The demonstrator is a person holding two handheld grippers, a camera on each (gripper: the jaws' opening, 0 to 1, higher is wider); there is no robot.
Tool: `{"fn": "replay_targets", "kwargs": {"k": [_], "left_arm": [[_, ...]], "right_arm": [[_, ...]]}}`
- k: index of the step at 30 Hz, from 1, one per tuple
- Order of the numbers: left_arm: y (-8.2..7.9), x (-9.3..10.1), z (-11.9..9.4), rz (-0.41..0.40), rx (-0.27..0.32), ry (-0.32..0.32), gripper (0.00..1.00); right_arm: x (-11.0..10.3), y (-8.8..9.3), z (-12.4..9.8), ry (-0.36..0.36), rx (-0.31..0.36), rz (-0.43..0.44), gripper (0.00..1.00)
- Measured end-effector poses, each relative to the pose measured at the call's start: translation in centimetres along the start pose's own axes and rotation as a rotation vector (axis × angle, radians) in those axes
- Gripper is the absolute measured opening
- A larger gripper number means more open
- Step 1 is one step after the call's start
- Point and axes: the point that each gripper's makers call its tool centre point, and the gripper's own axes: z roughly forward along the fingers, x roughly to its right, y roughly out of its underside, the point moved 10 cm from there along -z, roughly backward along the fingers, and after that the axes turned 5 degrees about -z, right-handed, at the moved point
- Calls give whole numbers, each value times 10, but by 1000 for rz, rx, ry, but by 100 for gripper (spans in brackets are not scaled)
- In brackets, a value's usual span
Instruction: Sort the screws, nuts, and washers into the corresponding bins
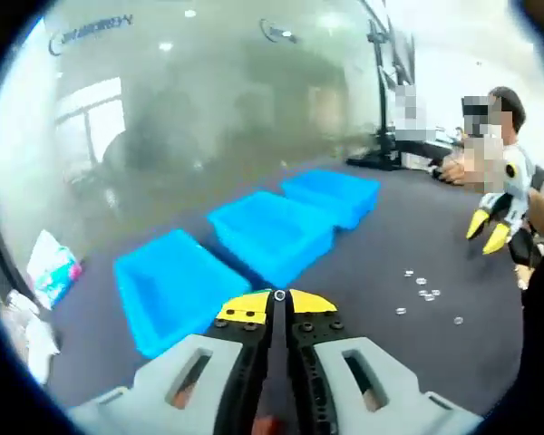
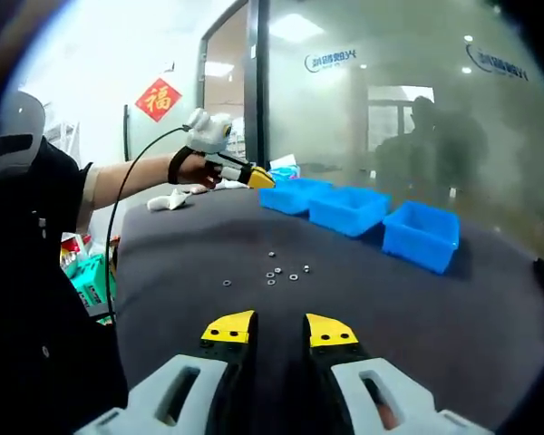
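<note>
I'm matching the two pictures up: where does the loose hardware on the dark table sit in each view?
Left gripper view: loose hardware lies right of centre, right of the three blue bins.
Right gripper view: it lies at centre, above the right gripper, left of the bins.
Shared landmark: the bins.

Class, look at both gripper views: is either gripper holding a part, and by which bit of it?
Left gripper: jaws shut on a small ring-shaped part, pinched at the tips. Right gripper: open, holding nothing.

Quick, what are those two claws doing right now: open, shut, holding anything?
Left claw: shut, its yellow tips pinching a tiny round metal piece, too small to identify.
Right claw: open, holding nothing, above the dark table.
</note>
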Motion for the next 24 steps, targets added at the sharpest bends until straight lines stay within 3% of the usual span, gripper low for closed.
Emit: {"fn": "replay_targets", "kwargs": {"k": [12,16,24], "left_arm": [[-9,-37,20,-19,-43,-73,0],[-7,-44,31,9,-76,-92,0],[0,-55,47,-23,-115,-111,1]], "right_arm": [[6,-5,5,2,2,-3,17],[7,-6,3,5,3,-3,17],[10,-7,-3,20,8,-1,17]]}}
